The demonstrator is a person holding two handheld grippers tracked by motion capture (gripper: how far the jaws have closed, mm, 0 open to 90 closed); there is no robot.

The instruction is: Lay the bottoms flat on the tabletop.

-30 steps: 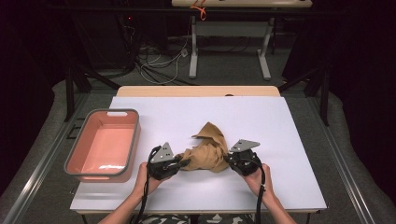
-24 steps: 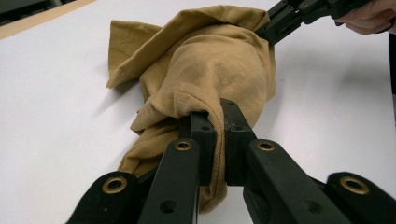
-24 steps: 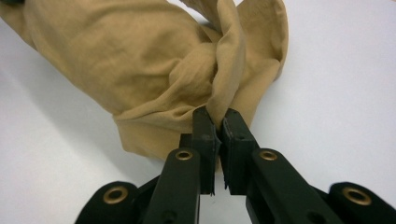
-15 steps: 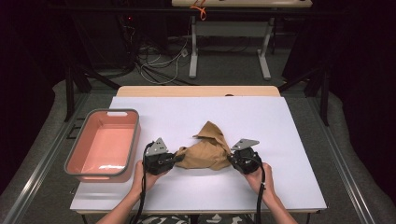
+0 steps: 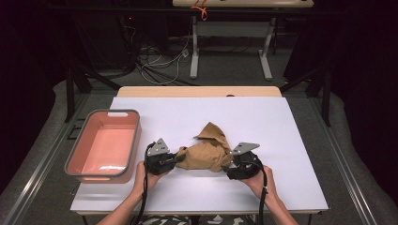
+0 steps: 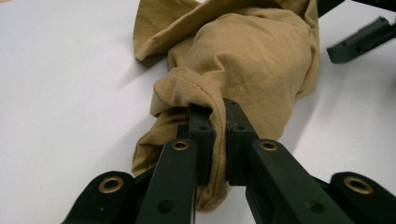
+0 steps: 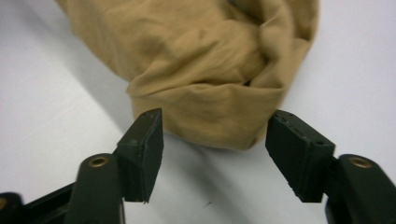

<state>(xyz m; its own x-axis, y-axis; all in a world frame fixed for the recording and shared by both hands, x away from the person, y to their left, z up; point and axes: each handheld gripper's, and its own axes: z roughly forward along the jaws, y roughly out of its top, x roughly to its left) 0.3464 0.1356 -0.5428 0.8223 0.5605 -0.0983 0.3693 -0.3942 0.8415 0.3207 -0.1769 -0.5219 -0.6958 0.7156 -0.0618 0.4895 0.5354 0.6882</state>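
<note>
The tan cloth [image 5: 205,150] lies bunched on the white table [image 5: 281,131] between the two grippers. The left gripper [image 6: 215,116] is clamped on a fold at the cloth's near end, the hem pinched between its closed jaws, with the rest of the cloth heaped just ahead of it. The right gripper [image 7: 215,140] stands with jaws spread wide, the cloth's rolled edge just in front of them and not yet caught. The pink bin [image 5: 104,143] sits off to the left gripper's outer side, with nothing inside. By my reading, one grip is made; the second grip and any spreading, folding or moving of the cloth remain.
</note>
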